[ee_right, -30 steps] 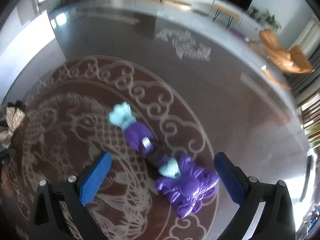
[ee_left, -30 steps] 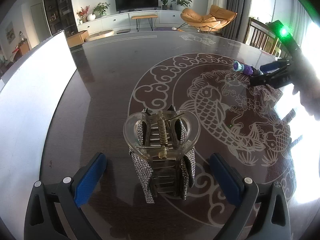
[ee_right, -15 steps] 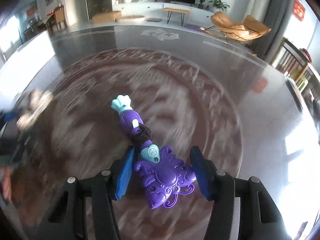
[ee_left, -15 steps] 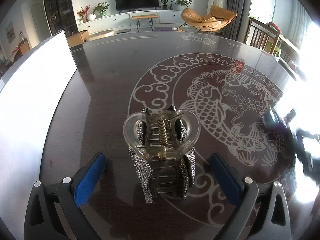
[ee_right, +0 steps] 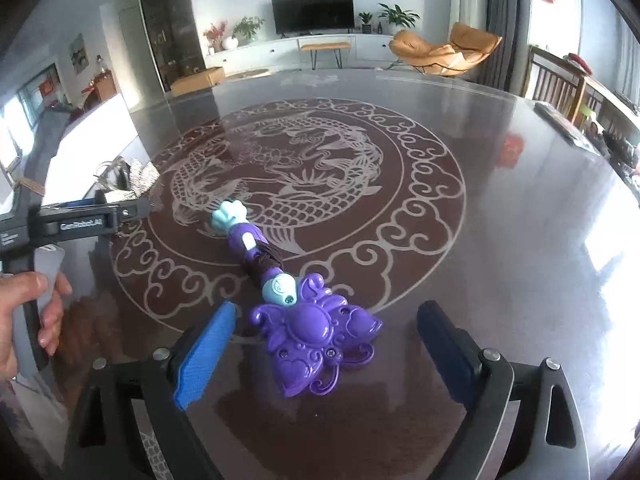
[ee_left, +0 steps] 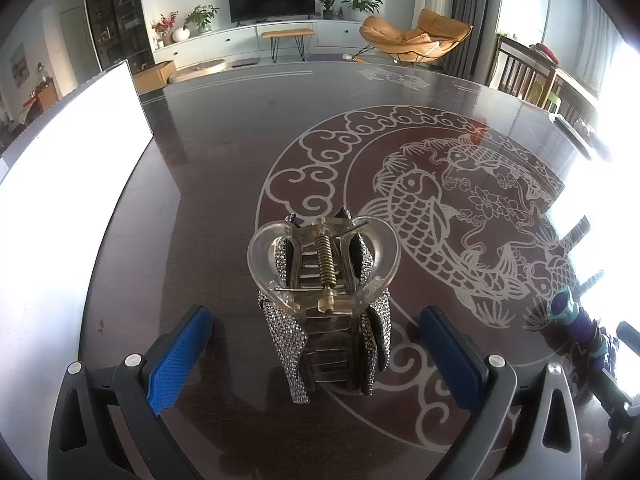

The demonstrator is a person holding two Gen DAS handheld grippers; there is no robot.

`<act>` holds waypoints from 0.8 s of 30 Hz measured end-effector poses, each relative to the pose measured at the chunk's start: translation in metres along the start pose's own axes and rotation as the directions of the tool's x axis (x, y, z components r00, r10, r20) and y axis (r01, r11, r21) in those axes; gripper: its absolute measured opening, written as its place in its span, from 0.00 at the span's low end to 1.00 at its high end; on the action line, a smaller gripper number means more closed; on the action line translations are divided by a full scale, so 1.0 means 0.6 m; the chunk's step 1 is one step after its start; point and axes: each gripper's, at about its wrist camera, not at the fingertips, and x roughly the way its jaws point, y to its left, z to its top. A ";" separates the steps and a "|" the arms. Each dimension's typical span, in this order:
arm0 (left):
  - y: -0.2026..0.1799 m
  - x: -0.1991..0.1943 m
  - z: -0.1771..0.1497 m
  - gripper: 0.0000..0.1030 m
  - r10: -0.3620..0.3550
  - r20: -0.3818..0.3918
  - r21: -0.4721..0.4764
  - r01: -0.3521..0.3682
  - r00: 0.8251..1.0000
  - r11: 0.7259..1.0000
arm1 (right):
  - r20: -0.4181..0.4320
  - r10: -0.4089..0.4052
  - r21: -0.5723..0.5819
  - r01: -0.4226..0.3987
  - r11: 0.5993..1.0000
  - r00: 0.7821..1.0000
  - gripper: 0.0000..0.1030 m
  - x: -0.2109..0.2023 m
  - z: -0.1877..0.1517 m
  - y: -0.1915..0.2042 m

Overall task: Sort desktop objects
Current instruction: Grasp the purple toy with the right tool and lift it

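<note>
A clear hair claw clip [ee_left: 324, 280] with rhinestone sides stands on the dark table [ee_left: 220, 160]. My left gripper [ee_left: 316, 344] is open around it, both blue pads well clear of it. A purple toy wand [ee_right: 308, 328] with a teal-tipped handle lies on the table. Its flower-shaped head rests between the blue pads [ee_right: 208, 344] of my right gripper [ee_right: 326, 340], whose jaws are opening and do not touch it. The left wrist view catches the wand [ee_left: 576, 320] at the lower right. In the right wrist view, the left gripper [ee_right: 116, 210] and the clip [ee_right: 132, 176] sit at the left.
A white board [ee_left: 60, 200] stands along the table's left side. A person's hand [ee_right: 24, 300] holds the left gripper's handle. The table bears a round fish and cloud pattern [ee_right: 312, 184]. Wooden chairs [ee_left: 520, 68] stand beyond the far right edge.
The right gripper shut on the wand, carried it across the table toward the left gripper, then opened its jaws again. The left gripper and the clip stayed put.
</note>
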 end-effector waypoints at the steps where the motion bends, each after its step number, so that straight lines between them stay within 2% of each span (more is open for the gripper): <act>1: 0.000 0.000 0.000 1.00 0.000 0.000 -0.001 0.000 1.000 1.000 | 0.005 -0.006 -0.009 0.006 1.000 1.000 0.90 -0.003 -0.003 0.005; 5: 0.000 0.000 0.000 1.00 0.000 0.000 -0.002 0.000 1.000 1.000 | 0.043 -0.022 -0.038 0.023 0.999 0.999 0.90 -0.019 -0.012 0.015; 17: -0.002 0.001 0.001 1.00 0.004 -0.004 -0.004 -0.004 1.000 1.000 | 0.032 -0.016 0.008 0.016 1.000 0.999 0.91 -0.015 -0.011 0.001; 19: -0.003 0.006 0.010 1.00 0.000 -0.032 0.004 0.000 0.999 1.000 | -0.002 0.032 0.018 -0.032 0.999 0.999 0.91 -0.005 -0.003 -0.006; 20: -0.003 0.009 0.017 1.00 -0.003 -0.055 0.009 0.004 0.998 1.000 | -0.054 0.070 0.019 -0.069 0.997 0.996 0.94 0.009 0.006 -0.011; 22: -0.005 0.015 0.029 1.00 -0.014 -0.106 0.025 0.017 0.994 1.000 | -0.082 0.068 -0.053 -0.073 0.996 0.994 0.93 0.018 0.042 -0.007; 24: -0.008 0.015 0.034 0.97 -0.026 -0.106 0.053 0.032 0.994 0.998 | -0.133 0.106 -0.116 -0.122 0.986 0.985 0.93 0.024 0.085 0.002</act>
